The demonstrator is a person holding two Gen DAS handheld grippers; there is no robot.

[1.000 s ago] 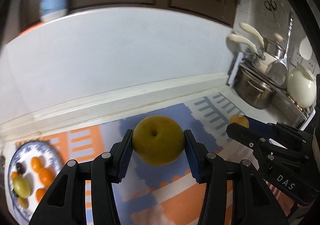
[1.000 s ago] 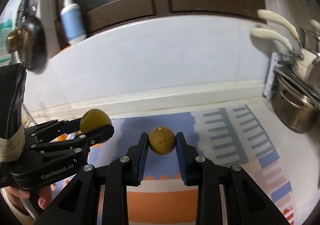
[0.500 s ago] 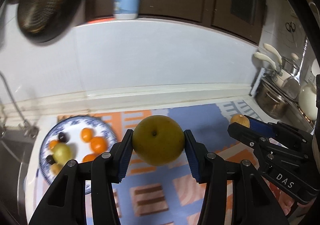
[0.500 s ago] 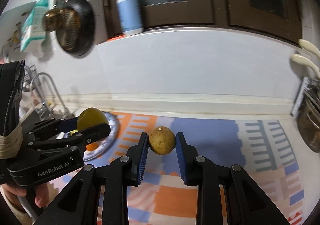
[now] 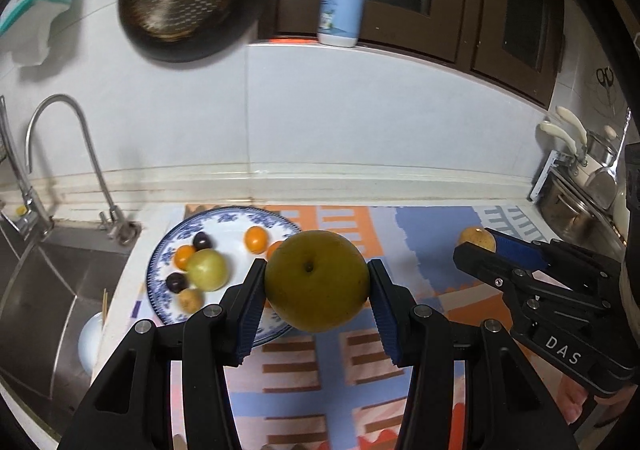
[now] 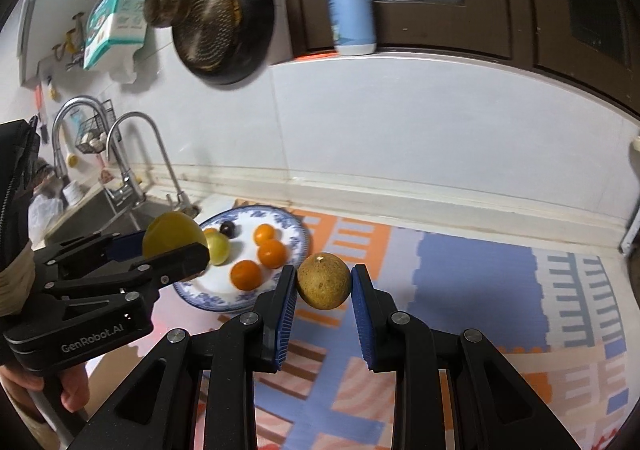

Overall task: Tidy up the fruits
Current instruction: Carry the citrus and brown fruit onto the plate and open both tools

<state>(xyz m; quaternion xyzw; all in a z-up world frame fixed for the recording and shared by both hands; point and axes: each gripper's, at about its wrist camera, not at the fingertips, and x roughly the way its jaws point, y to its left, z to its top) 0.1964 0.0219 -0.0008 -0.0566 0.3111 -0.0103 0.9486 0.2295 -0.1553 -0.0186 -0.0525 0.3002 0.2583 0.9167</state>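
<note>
I'm pinching a large yellow pear (image 5: 316,280) in the left gripper (image 5: 316,290) above the near right rim of the blue-patterned plate (image 5: 168,246) | right gripper (image 6: 324,286) clamping a small brown fruit (image 6: 324,281) right of it | I'm aiming for the plate's bare patch, lowering gently clear of the oranges (image 6: 272,253).

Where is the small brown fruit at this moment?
The small brown fruit sits clamped in the right claw, above the mat, just right of the plate.
</note>
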